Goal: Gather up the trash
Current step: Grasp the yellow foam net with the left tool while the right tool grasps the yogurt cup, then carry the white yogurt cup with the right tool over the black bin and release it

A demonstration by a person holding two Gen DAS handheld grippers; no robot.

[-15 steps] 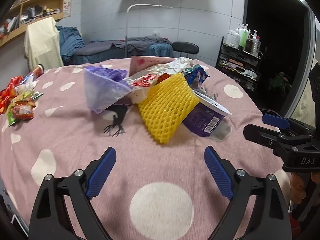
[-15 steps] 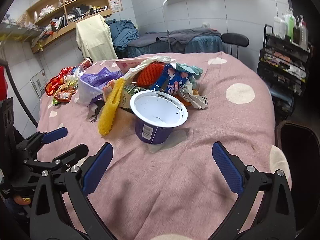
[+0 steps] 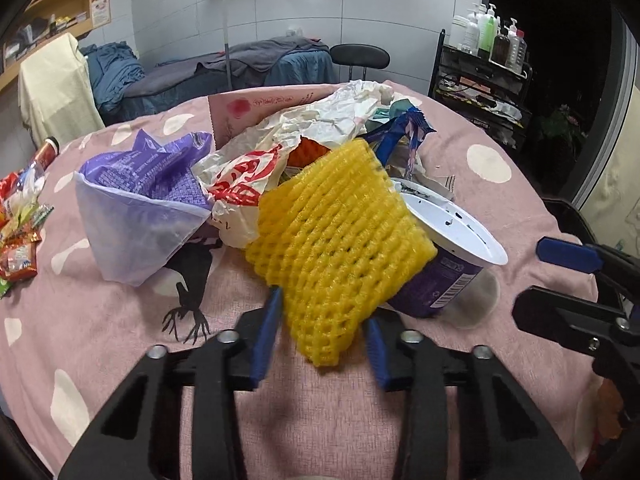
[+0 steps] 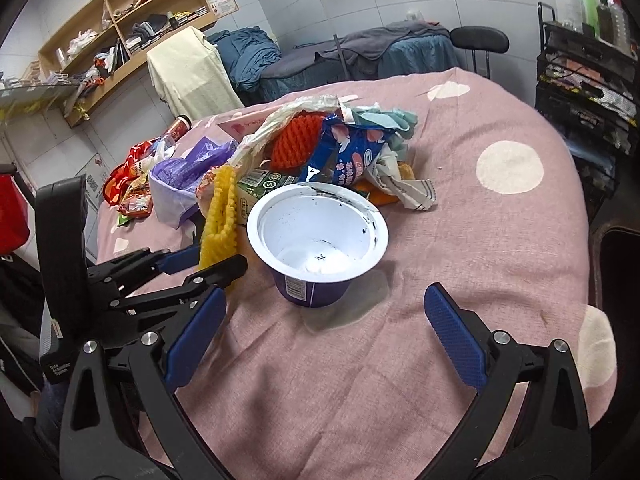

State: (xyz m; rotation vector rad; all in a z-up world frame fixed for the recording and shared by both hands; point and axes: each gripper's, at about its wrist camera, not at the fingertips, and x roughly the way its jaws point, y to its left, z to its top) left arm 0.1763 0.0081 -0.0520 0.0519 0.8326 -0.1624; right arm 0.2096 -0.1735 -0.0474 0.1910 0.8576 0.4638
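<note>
A heap of trash lies on the pink spotted tablecloth [image 3: 120, 320]. A yellow foam fruit net [image 3: 340, 240] leans on an empty purple yogurt cup [image 3: 444, 268]. My left gripper [image 3: 320, 340] has closed on the net's lower corner, a blue pad on each side. In the right wrist view the net [image 4: 220, 212] stands edge-on with the left gripper [image 4: 204, 258] at its base. My right gripper [image 4: 326, 336] is open and empty, just short of the cup [image 4: 316, 240]. A purple plastic bag [image 3: 140, 208], white crumpled bag [image 3: 320, 124] and blue wrapper [image 4: 348, 156] lie behind.
Snack packets [image 3: 18, 240] lie at the table's left edge. A pink card [image 3: 260, 104] stands behind the heap. A black shelf rack [image 3: 480, 92] with bottles stands at the right, a black chair [image 3: 360, 56] and a bed behind the table.
My left gripper has moved forward to the yellow net and closed on its lower corner. My right gripper has come a little closer to the cup, still open.
</note>
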